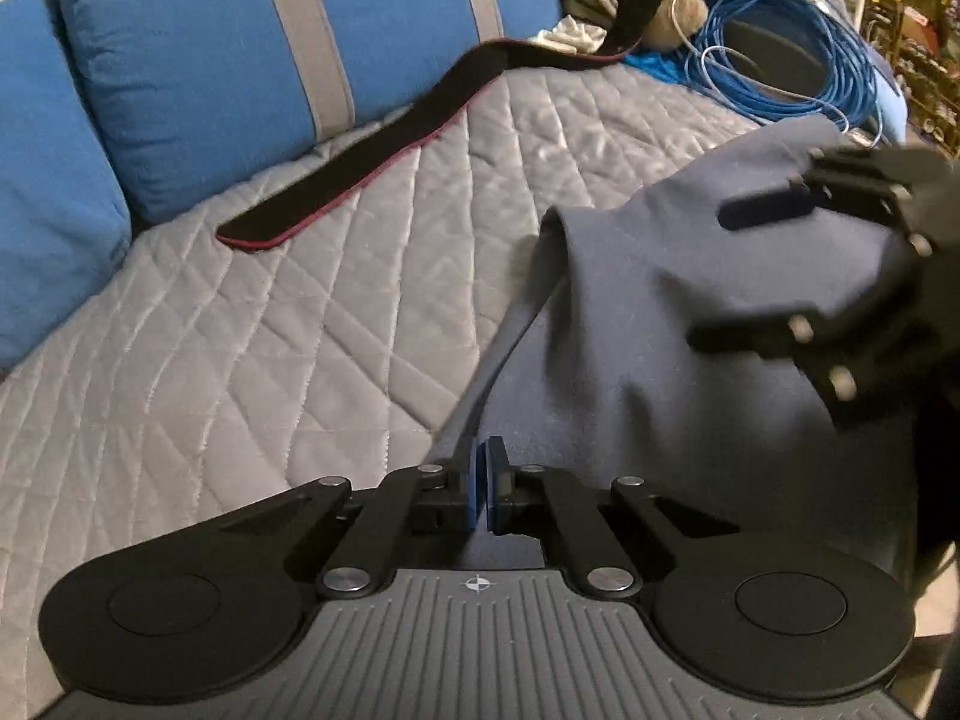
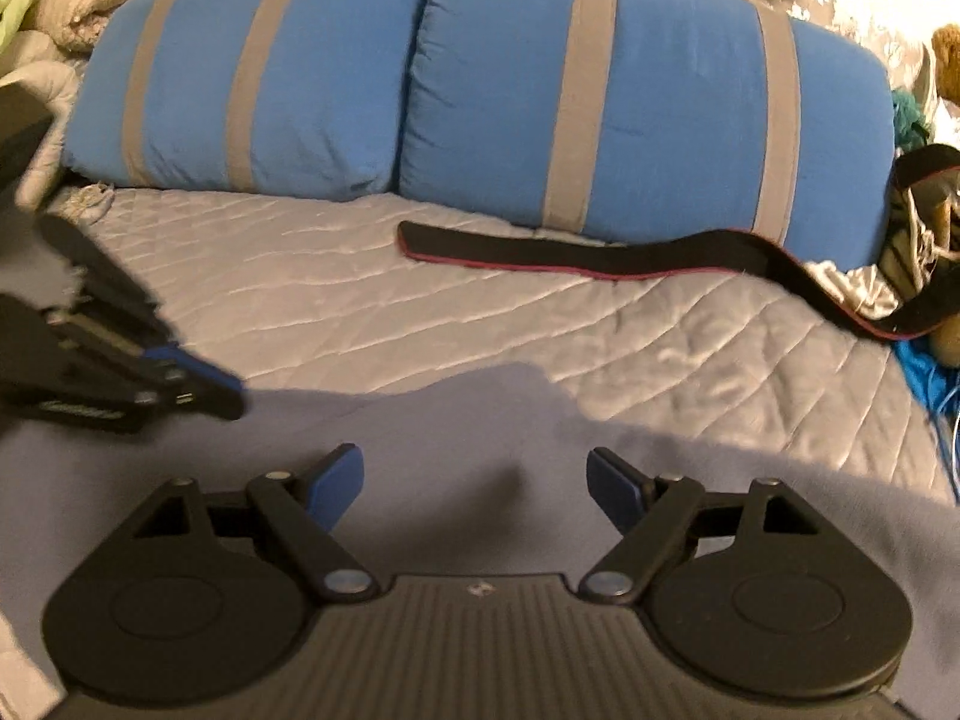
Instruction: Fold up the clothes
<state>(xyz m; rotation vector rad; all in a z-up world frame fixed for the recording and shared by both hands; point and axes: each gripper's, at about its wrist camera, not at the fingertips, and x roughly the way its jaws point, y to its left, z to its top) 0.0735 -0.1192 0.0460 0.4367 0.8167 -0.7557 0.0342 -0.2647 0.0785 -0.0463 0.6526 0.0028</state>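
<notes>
1. Two grippers work over a grey-blue garment that lies on a quilted grey bedcover.
2. Left gripper, at the bottom centre of the left wrist view, has its blue pads pressed together on a thin edge of the garment, which runs up and away from the pads as a taut fold.
3. Right gripper, at the bottom centre of the right wrist view, has its fingers spread wide with nothing between them; the garment lies beneath them.
4. From the left wrist view the right gripper shows blurred at the right edge, over the bunched cloth.
5. From the right wrist view the left gripper shows blurred at the left edge, its tip at the garment's far edge.
6. Two blue pillows with grey stripes lie across the top of the right wrist view.
7. One black strap with a red edge lies on the bedcover just in front of the pillows.
8. Coiled blue cable lies at the upper right of the left wrist view, beyond the garment.
</notes>
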